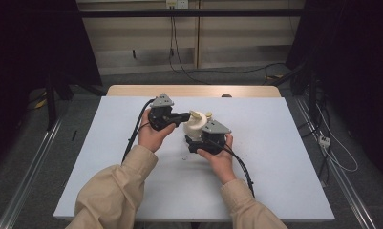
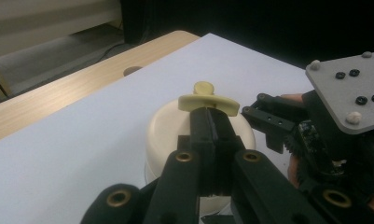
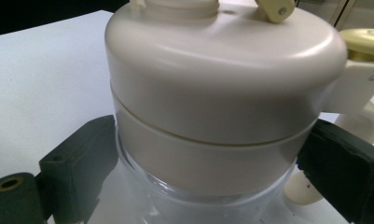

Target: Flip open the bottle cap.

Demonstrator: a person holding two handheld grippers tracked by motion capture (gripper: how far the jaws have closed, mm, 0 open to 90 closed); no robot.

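A: Status on the jug [image 1: 195,125]?

B: It stands on the white table [image 1: 275,157], near the middle, cream lid [image 3: 212,70] on top, clear body below. The right gripper [image 1: 204,139] sits on the near side of the jug, jaws clamped on its two sides just under the lid's lower band. The pads [image 3: 338,161] press on the wall left and right.

A: And the left?

B: The left gripper [image 2: 211,122] comes in from the left of the jug. Jaws pressed together, pinching the pale yellow tab [image 2: 208,101] on top of the lid. A small round knob [image 2: 204,87] sits just behind the tab.

A: So which step?

B: I'd say it's the start of opening the lid. Right holds the jug steady, left has the tab.

A: Next move?

B: Probably lift or swing the tab while the right holds firm. The tab is thin, so the pinch could slip. The jug's handle [image 3: 362,119] is beside the right gripper's pad, so keep clear of it.
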